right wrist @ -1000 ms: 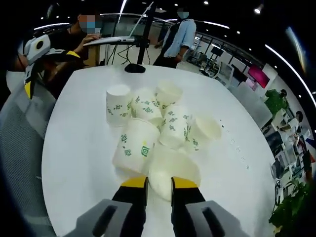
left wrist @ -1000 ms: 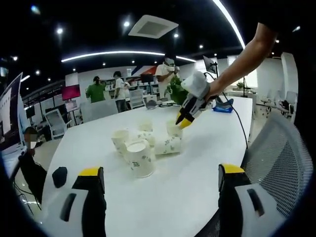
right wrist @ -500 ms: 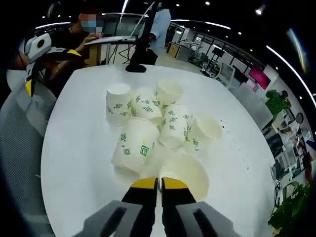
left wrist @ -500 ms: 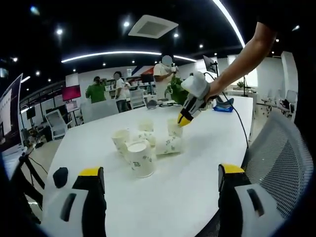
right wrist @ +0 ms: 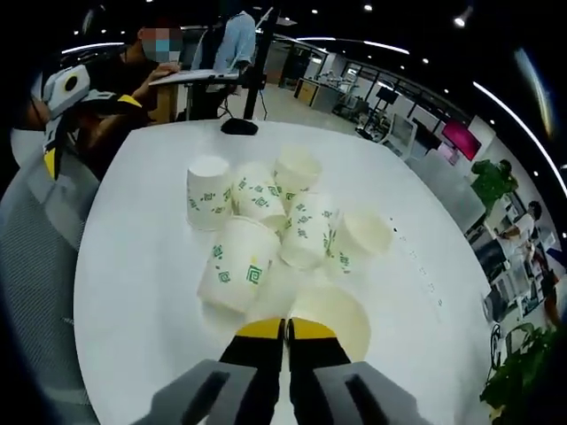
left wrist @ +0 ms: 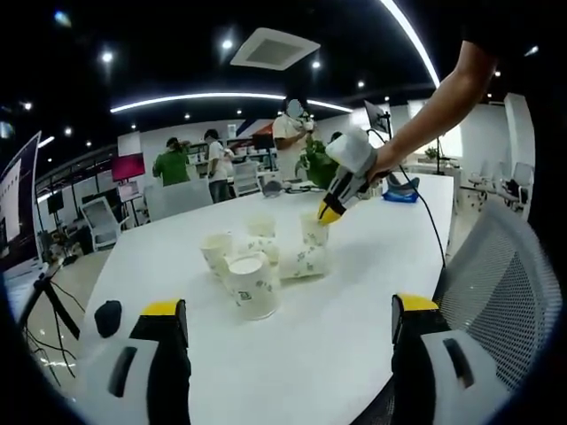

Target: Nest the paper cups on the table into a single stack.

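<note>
While both jaws point at the cluster:
left gripper view: white round-edged table [left wrist: 337, 328] bare up front; white green-printed paper cups [left wrist: 252, 283] mid-table; left gripper [left wrist: 288, 354] jaws spread wide, holding nothing.
right gripper view: right gripper [right wrist: 286, 332] yellow tips pinch near cup's rim [right wrist: 332, 312]; bare table both sides.

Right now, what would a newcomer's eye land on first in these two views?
A huddle of white paper cups with green prints sits mid-way across the round white table, some upright, some tipped over. The right tool is shut on the rim of one white cup at the near edge of the huddle. The left tool waits wide open, well short of the cups.
</note>
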Tool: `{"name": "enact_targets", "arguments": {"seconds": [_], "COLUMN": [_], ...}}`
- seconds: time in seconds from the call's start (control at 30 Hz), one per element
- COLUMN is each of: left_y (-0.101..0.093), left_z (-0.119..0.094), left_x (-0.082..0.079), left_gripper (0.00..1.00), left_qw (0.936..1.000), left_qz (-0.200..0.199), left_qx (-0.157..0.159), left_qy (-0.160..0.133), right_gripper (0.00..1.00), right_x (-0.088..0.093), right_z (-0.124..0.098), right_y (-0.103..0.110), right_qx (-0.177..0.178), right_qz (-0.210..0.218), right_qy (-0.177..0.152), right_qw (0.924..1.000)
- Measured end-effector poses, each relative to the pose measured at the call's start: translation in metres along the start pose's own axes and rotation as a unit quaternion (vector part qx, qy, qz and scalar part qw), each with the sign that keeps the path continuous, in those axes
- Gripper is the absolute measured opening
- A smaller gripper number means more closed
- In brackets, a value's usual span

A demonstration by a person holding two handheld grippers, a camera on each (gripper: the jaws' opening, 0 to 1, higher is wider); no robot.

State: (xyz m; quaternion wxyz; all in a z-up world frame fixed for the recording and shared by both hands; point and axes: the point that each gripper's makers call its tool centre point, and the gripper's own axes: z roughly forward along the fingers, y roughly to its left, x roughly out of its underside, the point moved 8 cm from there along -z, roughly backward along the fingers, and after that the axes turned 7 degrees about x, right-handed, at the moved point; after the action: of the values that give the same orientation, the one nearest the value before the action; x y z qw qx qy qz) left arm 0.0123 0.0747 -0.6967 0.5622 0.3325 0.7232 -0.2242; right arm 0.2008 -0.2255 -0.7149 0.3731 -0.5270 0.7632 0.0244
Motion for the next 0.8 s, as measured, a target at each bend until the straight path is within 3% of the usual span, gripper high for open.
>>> {"name": "enact_targets", "arguments": {"seconds": [0.8], "left_y": [0.001], "left_z": [-0.003], "left_x": [0.000], "left_gripper": [0.95], "left_qw": [1.0000], "left_qz": [-0.002], "left_qx": [0.001], "left_qy": [-0.008], "right_gripper": [0.00], "right_x": [-0.028], "right_z": [-0.039], "right_y": [0.006], "right_qx": [0.011], "right_qz": [-0.002], "right_qy": [-0.035], "right_qw": [0.9993]}}
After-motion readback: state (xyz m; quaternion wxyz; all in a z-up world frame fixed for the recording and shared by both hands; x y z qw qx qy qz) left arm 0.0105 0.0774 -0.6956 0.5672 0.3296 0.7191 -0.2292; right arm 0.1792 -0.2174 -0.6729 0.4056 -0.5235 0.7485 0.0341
